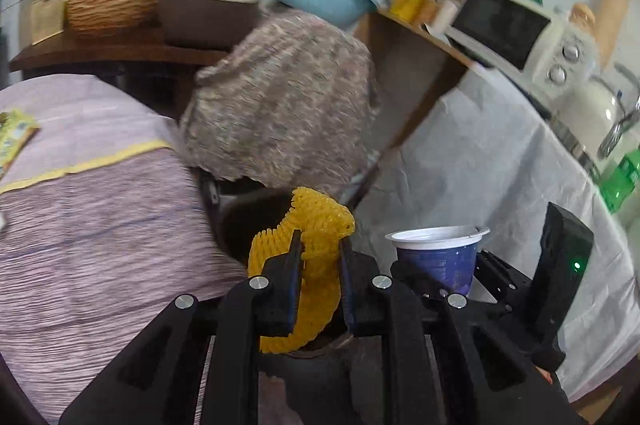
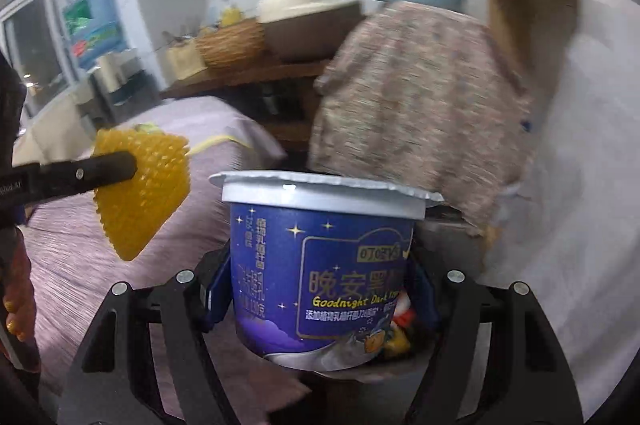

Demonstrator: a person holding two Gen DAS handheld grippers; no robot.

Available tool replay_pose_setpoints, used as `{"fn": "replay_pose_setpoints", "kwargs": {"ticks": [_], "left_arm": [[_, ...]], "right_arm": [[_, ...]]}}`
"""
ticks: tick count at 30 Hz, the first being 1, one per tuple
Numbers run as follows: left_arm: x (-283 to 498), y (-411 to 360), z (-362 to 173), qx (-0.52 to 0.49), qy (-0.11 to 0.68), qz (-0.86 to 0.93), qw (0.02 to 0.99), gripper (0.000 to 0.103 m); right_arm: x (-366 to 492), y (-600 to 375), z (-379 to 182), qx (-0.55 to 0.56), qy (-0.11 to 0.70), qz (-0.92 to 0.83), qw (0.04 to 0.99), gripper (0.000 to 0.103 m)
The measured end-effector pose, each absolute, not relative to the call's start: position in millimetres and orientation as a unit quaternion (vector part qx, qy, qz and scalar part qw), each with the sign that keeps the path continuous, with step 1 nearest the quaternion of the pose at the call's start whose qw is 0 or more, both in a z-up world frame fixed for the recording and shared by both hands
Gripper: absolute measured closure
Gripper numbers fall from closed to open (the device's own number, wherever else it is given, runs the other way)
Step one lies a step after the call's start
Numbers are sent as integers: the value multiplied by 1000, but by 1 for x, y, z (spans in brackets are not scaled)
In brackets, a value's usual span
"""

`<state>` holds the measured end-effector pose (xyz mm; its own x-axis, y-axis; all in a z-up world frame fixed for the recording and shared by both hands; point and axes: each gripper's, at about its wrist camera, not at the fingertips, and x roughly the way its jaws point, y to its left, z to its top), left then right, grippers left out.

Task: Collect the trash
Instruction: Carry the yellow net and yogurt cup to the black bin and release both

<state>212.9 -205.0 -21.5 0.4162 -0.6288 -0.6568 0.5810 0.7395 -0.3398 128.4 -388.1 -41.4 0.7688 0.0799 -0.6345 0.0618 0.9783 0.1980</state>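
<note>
In the left wrist view, the left gripper [image 1: 320,257] is clamped on a yellow foam net [image 1: 316,249], with the blue yogurt cup [image 1: 440,257] just to its right. In the right wrist view, the right gripper [image 2: 316,301] grips that upright cup [image 2: 320,265] by its sides, above a purple-striped cloth [image 2: 68,257], while the net [image 2: 140,193] hangs to the left.

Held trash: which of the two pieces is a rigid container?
The blue yogurt cup in the right gripper, foil-lidded and printed. The left gripper pinches a soft yellow foam net.
</note>
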Motion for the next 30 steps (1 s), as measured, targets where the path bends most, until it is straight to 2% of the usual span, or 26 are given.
{"fn": "replay_pose_setpoints", "kwargs": {"ticks": [7,14,17,19,21,26,30], "left_arm": [[223,-276,-86,-2,471,-362,805,86],[241,-308,-128,2,519,-354,778,85],[243,-310,-137,-4,529,-351,772,66],[241,-310,-137,-5,527,-350,774,46],[238,-309,-134,-3,522,-350,777,38],[229,-304,-116,18,504,-356,787,36],[221,-292,-94,36,465,-349,813,28]], "right_arm": [[99,-425,-76,112,356,-42,927,32],[87,-447,-99,130,362,-65,921,32],[87,-454,-110,138,369,-72,917,32],[87,-456,-116,141,372,-75,914,32],[87,-459,-121,143,374,-78,913,32],[94,-462,-136,148,383,-79,908,32],[109,-456,-146,148,391,-65,906,32]]}}
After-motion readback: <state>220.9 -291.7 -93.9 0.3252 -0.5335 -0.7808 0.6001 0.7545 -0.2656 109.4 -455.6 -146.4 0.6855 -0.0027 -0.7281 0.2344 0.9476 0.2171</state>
